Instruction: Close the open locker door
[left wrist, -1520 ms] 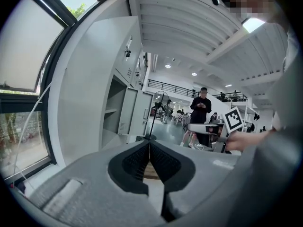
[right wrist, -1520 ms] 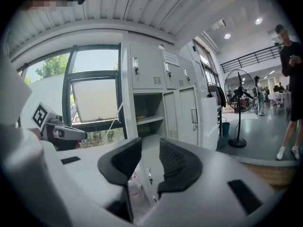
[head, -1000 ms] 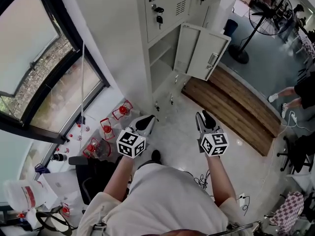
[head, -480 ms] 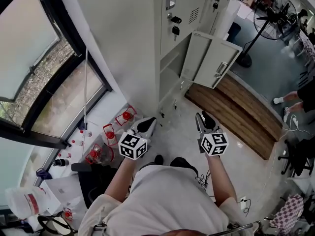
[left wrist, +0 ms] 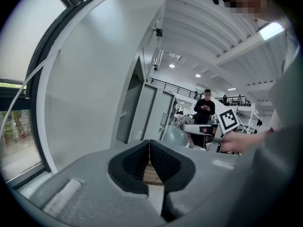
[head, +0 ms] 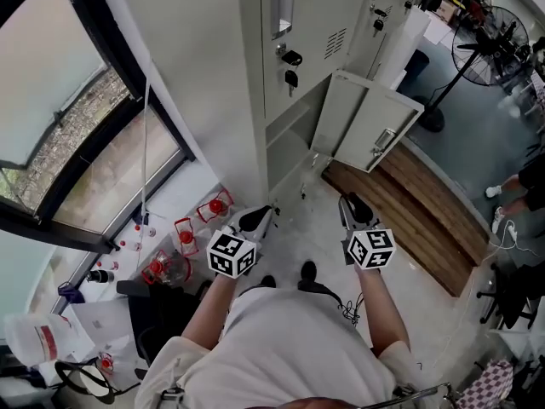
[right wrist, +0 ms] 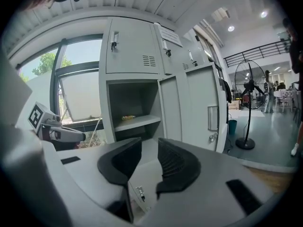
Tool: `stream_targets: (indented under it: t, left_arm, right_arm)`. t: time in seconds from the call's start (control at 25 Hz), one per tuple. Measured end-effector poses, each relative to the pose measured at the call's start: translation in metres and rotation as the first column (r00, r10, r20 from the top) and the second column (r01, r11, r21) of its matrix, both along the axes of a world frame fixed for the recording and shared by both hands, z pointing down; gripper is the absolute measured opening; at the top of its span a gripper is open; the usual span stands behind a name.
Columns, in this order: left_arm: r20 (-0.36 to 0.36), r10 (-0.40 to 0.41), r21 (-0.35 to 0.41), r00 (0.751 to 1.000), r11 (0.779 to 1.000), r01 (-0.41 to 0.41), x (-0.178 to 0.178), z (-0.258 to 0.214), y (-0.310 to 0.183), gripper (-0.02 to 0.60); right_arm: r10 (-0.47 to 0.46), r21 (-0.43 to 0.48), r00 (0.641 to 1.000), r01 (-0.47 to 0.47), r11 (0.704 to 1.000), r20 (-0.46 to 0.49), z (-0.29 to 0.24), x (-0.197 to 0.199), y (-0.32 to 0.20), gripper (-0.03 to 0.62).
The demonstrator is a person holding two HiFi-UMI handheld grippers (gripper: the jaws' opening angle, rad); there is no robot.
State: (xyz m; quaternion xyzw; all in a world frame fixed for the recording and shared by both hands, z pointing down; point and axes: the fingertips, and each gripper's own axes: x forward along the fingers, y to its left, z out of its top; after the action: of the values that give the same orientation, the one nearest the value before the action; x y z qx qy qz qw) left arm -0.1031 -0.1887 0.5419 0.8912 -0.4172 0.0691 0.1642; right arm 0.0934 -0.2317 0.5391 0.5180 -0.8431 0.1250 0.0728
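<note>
**Locker door wide open, nothing touched yet**

Got the left gripper at 7 o'clock in the head view, pinched fully together with nothing inside. Up at 12 o'clock, the open compartment. Just right of that, around 1 o'clock, the locker door, swung out over the floor and well apart from both grippers. Then the right gripper at 5 o'clock, parted and empty.

Looks like thin sheet metal on hinges, so probably light, stiff and free-swinging. No real need to pinch anything. Best bet: push flat on the panel near the free edge by the latch, far from the hinges. Might bounce back if shoved hard, so go gently.
</note>
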Motion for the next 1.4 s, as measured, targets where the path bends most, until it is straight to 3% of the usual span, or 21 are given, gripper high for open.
stream_targets:
  t: [0.84,1.4]
  left_arm:
    - [0.046,-0.037,-0.006,0.998,0.999,0.037,0.118,0.007,-0.062,0.015]
    - [0.081,-0.116,0.006,0.990,0.993,0.115,0.149,0.014,-0.083,0.015]
  right_arm:
    - [-0.054,-0.001,0.998,0.054,0.999,-0.015,0.003,0.119,-0.092,0.104]
    - [-0.066,0.025,0.997,0.067,0.997,-0.027,-0.002,0.170,-0.163,0.104]
